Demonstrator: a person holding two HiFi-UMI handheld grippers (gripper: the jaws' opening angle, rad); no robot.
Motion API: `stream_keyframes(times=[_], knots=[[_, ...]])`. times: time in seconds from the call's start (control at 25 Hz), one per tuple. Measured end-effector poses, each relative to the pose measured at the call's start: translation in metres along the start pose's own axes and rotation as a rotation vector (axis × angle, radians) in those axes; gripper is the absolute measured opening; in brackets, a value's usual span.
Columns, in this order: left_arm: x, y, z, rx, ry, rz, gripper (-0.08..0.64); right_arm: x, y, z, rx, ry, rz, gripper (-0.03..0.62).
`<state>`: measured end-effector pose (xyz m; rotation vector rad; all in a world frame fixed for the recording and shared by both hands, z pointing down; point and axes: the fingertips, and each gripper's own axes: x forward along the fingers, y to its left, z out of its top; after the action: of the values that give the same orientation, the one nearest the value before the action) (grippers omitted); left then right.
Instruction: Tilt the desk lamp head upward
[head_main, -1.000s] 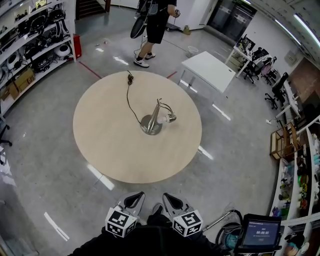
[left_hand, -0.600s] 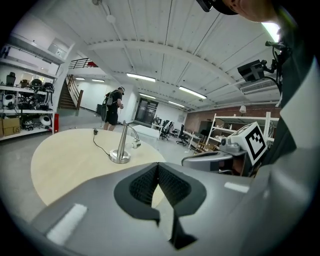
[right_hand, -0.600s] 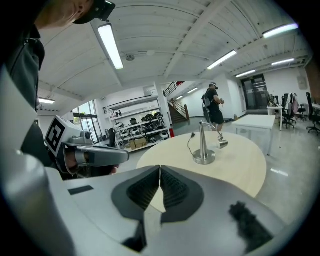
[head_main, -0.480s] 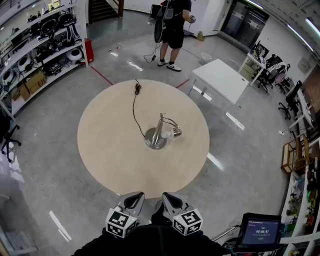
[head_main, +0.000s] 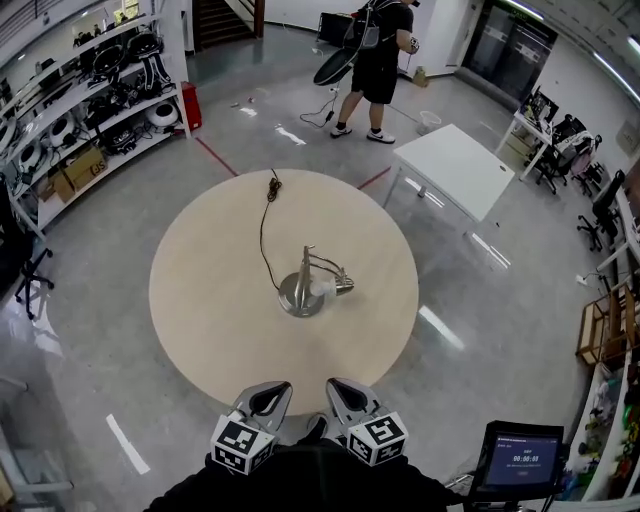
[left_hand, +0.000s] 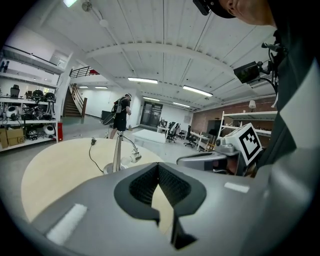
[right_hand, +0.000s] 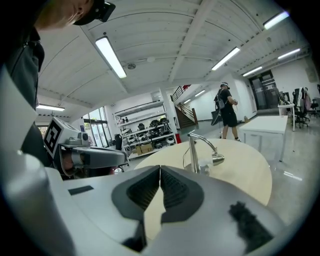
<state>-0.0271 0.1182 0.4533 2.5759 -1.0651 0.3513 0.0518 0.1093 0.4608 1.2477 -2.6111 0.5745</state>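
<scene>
LAMP AWAITS ADJUSTMENT: The desk lamp (head_main: 305, 283) stands at the centre of the round table (head_main: 210, 320). Its small lamp head (head_main: 342, 287) droops low off a thin curved arm, just right of the metal base (head_main: 296, 298). The cord (head_main: 264, 228) runs from the base to the table's far edge. Both tongs sit off the table's near edge, well short of the lamp. The left gripper (head_main: 272, 392) is clenched tight on nothing, and the right gripper (head_main: 338, 388) is likewise pressed closed & empty, as each gripper view confirms. Beyond the table's far side stands a person (head_main: 378, 55).

Handling, by the look of it: the base is prob. weighted and the post stiff, so the lamp should stay put. The head looks light, but its smooth metal is likely slippery, w/ the thin arm the weak part. The best hold appears to be the head's shell itself, near its joint, raised gently. The other gripper could steady the post or base if it slides.
</scene>
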Motion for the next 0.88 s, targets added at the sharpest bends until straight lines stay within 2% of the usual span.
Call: stream_keyframes(times=[0.4, 0.64, 0.88], knots=[[0.023, 0.009, 0.014, -0.04, 0.025, 0.049, 0.005, 0.011, -0.031, 0.01, 0.03, 0.009, 0.039, 0.006], [0.039, 0.043, 0.026, -0.061, 0.028, 0.034, 0.005, 0.038, -0.052, 0.023, 0.039, 0.029, -0.02, 0.006], [0.064, 0.073, 0.034, -0.079, 0.02, -0.016, 0.005, 0.065, -0.076, 0.026, 0.063, 0.05, -0.089, 0.006]])
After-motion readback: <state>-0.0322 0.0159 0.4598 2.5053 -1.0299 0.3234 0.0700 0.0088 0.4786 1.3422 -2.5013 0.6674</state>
